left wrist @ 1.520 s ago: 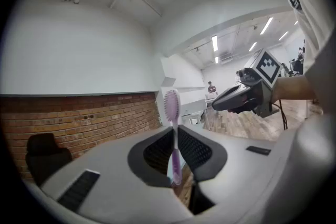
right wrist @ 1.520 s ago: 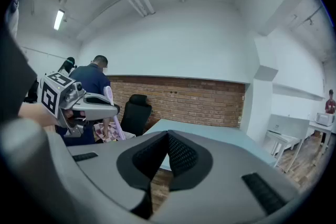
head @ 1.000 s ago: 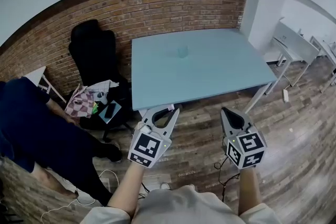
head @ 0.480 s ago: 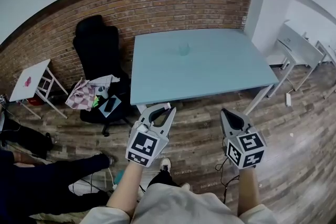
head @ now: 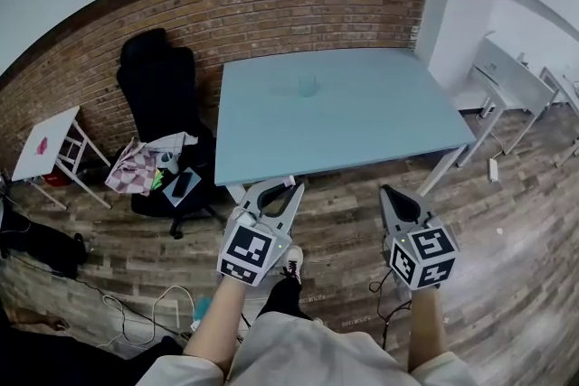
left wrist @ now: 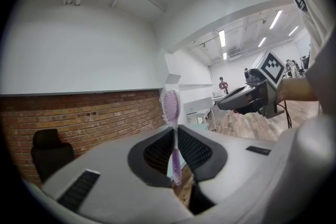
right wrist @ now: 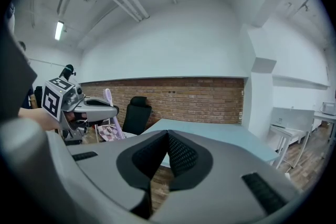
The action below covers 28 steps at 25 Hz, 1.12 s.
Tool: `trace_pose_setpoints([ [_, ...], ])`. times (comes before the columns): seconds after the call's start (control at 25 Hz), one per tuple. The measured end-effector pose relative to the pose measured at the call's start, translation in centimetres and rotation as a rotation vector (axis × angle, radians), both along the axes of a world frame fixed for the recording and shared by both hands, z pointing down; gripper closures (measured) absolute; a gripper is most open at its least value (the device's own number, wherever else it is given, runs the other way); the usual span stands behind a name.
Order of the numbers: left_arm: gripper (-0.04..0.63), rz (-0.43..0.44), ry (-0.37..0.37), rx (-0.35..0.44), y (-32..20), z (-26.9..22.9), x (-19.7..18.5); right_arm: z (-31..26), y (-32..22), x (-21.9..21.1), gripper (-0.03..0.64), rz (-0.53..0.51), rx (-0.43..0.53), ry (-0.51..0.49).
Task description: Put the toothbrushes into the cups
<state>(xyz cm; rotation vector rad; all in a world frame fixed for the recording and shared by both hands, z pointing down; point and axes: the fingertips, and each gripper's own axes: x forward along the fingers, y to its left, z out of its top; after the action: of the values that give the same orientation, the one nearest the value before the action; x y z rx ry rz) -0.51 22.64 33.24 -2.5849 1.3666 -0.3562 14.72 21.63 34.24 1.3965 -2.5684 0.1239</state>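
A purple toothbrush [left wrist: 172, 128] stands upright between the jaws of my left gripper [left wrist: 176, 131], which is shut on its handle, bristle head up. In the head view the left gripper [head: 288, 191] and the right gripper [head: 390, 193] hover side by side over the wooden floor, just short of the light-blue table's [head: 362, 131] near edge. A small clear cup [head: 308, 87] stands toward the far side of the table. My right gripper [right wrist: 168, 136] is shut with nothing in it. The right gripper view also catches the left gripper [right wrist: 111, 109] and the toothbrush [right wrist: 108, 97].
A black office chair [head: 158, 90] stands left of the table by the brick wall. A low seat with clothes and small items [head: 154, 172] is in front of it. A small white side table [head: 45, 140] is far left, white desks [head: 511, 77] far right, cables [head: 145, 307] on the floor.
The person in dark clothes at the left has gone almost out of view. Both grippers keep their pose and have come slightly closer to the table's near edge.
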Motion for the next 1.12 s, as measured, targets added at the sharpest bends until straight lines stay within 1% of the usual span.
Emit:
trace_pose_setpoints([
  [0.2,0.546,0.011,0.007,0.003,-2.3,0.2,0.3,0.2,-2.2,0.0,0.620,0.007,0.001,0.010],
  [0.44,0.546,0.023,0.004,0.006,-6.5,0.7,-0.3,1.1,-6.3,-1.1,0.620,0.000,-0.013,0.019],
  [0.84,0.546,0.042,0.016,-0.022,-15.8,2.1,-1.6,1.9,-15.1,-2.6,0.620,0.011,-0.020,0.032],
  [1.12,0.546,0.062,0.016,-0.035,-22.3,1.8,-2.3,1.7,-21.2,-3.4,0.620,0.032,-0.035,0.032],
])
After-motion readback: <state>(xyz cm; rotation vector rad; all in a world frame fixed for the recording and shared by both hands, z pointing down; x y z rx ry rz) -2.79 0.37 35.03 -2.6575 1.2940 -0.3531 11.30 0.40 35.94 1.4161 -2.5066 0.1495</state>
